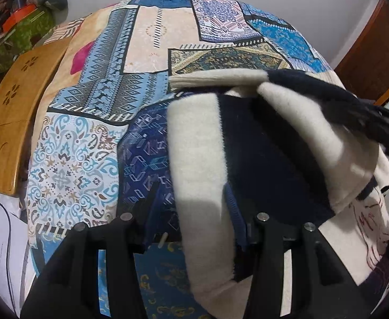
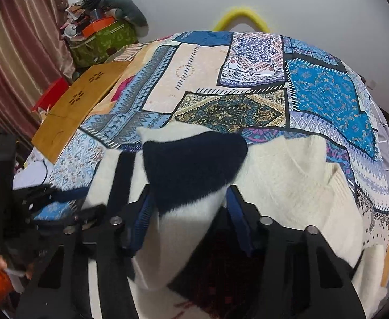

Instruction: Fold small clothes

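Currently: cream-and-navy sweater (image 2: 194,164) is being pinched by both grippers over the patchwork bedspread (image 2: 247,79).
Right gripper (image 2: 189,207) grip on a navy fold is being shown only in the right view; left gripper (image 1: 194,228) clamp only in the left. Wooden board (image 1: 13,111) is being seen alongside, yellow hoop (image 2: 241,17) against the white wall.
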### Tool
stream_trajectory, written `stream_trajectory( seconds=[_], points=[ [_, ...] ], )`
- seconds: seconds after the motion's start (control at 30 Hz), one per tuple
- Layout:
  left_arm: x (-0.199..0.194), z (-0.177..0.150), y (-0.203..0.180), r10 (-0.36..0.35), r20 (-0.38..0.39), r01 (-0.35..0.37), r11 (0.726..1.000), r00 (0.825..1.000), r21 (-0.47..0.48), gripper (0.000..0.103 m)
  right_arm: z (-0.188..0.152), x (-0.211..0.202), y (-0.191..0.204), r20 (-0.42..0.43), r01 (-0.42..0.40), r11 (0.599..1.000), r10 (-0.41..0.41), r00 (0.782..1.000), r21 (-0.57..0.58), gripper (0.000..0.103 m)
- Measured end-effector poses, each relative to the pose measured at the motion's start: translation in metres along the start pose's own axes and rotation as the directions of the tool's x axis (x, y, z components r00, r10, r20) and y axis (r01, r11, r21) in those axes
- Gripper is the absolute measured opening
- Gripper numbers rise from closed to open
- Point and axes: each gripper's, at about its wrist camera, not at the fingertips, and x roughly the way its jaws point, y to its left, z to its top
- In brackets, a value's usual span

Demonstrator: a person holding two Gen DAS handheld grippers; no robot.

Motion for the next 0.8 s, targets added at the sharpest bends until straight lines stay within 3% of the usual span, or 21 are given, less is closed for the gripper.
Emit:
stream_trajectory(
  seconds=[0.07,0.13,0.3,0.43,0.53,0.8],
  points=[
    [0.001,-0.001,-0.003,0.002,-0.004,-0.002,1.000,1.000,0.008,0.048,0.003,0.005,-0.002,-0.004,0.000,1.000,0.000,1.000,0.018,0.039],
    [0.002,-0.002,-0.007,0.016,-0.003,-0.016,1.000,1.000,0.018,0.049,0.004,0.008,-0.005,-0.010,-0.001,1.000,0.001,1.000,0.030,0.023],
    [0.004,-0.002,-0.005,0.025,0.001,-0.025,1.000,1.000,0.002,0.057,0.002,-0.005,-0.017,0.034,0.019,0.997,-0.022,0.999,0.072,0.013],
    [0.008,-0.003,0.005,0.003,-0.002,-0.003,0.997,1.000,-0.073,0.065,-0.002,-0.027,-0.034,0.074,0.030,0.993,-0.039,0.997,0.116,0.011],
    [0.008,-0.004,0.005,0.009,-0.003,-0.009,0.997,1.000,-0.076,0.067,-0.008,-0.042,-0.047,0.086,0.041,0.990,-0.053,0.995,0.134,0.011],
    [0.006,-0.002,-0.002,0.044,-0.008,-0.044,0.998,0.999,-0.036,0.067,-0.047,-0.055,-0.067,0.002,0.032,0.989,-0.033,0.999,0.143,0.010]
  ],
)
